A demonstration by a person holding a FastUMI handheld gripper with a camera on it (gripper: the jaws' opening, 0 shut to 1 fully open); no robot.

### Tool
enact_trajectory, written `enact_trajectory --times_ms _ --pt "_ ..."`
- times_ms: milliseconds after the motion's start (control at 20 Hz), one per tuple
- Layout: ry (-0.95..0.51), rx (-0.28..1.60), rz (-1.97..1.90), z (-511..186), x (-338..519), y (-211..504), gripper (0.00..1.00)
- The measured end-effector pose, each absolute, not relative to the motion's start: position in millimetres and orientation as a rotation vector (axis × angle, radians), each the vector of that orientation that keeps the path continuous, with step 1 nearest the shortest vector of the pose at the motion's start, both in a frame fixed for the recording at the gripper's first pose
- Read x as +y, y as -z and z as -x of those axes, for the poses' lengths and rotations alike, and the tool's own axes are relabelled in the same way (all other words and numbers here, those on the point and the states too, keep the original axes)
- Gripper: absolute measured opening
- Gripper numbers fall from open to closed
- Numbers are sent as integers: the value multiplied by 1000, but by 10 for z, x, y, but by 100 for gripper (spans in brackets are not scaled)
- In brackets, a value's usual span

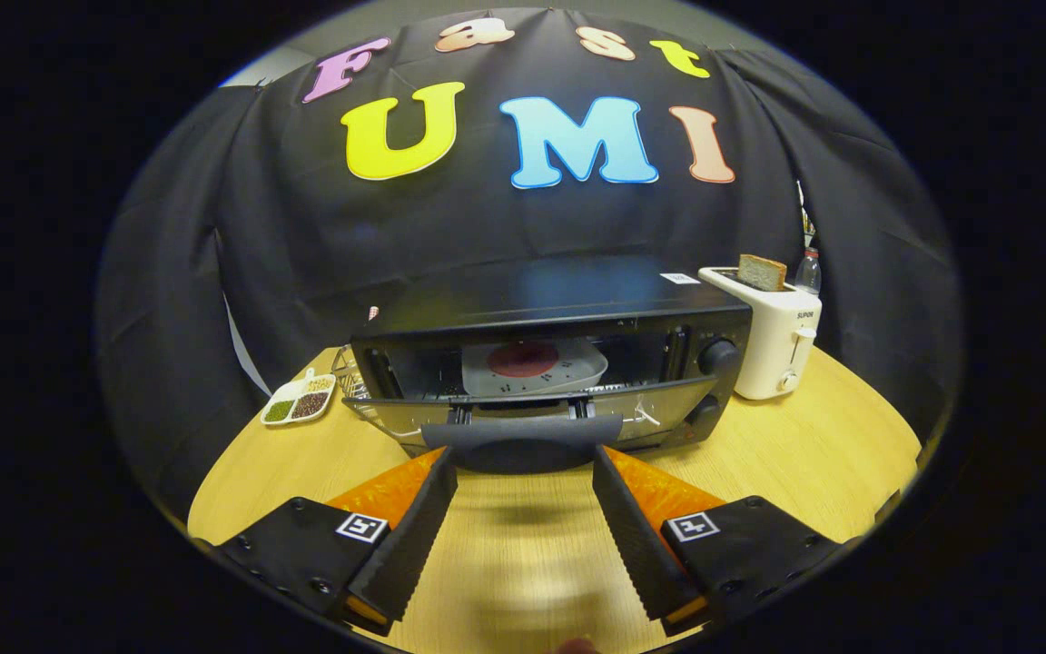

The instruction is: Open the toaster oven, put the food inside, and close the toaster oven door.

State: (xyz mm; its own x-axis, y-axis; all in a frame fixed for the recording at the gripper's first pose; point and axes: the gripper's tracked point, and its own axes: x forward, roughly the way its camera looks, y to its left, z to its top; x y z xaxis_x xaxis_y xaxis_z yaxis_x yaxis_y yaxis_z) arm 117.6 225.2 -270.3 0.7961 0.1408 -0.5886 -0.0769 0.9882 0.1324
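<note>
The jaws [523,459] stand wide open, with their tips at the two ends of the dark handle [521,442] on the toaster oven door [659,413]; whether the tips touch the handle cannot be told. Neither finger presses on anything. The toaster oven [550,359] sits on the wooden desk [814,445] just ahead of the jaws, a black box with two round knobs [716,356] stacked on its right side. Its door is partly lowered, tilted outward from the top, leaving a gap through which the inside shows. The food [523,360], a round reddish piece, lies on a white plate [577,372] inside the oven, on the rack behind the tilted glass.

Just beside the oven on its right stands a white toaster [773,350] with a slice of brown bread [762,272] sticking up from its slot. A clear bottle [809,271] shows behind the toaster, against the black cloth wall. On the oven's left, near the desk's edge, lies a small white divided dish [299,401] holding green, dark and pale beans or grains in separate compartments
</note>
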Motion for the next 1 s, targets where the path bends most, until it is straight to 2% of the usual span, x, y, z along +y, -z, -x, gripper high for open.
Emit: enact_trajectory --times_ms 350,1000 --pt "-136 506 -87 -1510 2184 2208 96" --pt "-171 248 -19 -604 1473 1035 96"
